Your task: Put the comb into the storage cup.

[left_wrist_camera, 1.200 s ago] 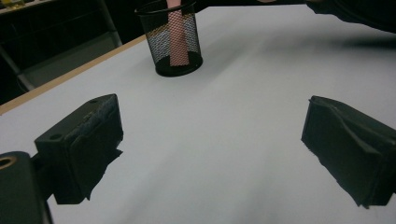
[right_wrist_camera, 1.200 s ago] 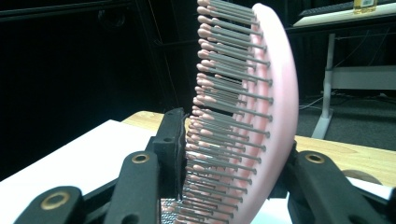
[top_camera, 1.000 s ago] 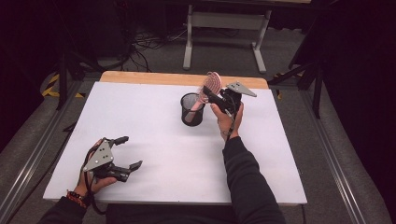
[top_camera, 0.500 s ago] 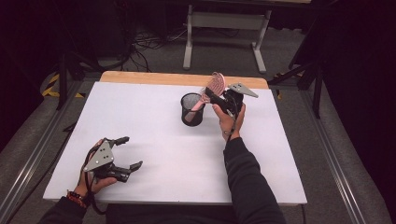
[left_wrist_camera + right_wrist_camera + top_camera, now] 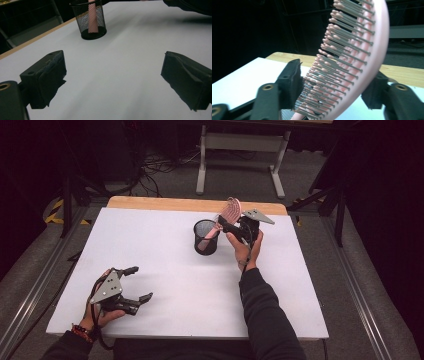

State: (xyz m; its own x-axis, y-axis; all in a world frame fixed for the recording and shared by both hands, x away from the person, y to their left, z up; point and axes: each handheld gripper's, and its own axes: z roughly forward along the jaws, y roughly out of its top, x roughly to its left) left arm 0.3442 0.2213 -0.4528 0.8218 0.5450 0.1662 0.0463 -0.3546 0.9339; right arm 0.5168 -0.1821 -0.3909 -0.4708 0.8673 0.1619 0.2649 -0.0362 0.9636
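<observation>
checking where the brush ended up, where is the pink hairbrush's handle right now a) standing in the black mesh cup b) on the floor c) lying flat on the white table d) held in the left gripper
a: the pink hairbrush has its handle down inside the black mesh cup, its bristle head sticking up between the right gripper jaws.

A white tabletop (image 5: 165, 270) is seen spread across the middle of the high view, with a strip of bare wood (image 5: 165, 204) left showing along its far edge. Beyond it, on the grey floor (image 5: 310, 175), a pale metal stand (image 5: 239, 142) is planted, and a tangle of dark cables (image 5: 160, 167) is strewn to its left. Yellow-and-black hazard tape (image 5: 56, 212) is laid on the floor at the table's far left corner.
</observation>
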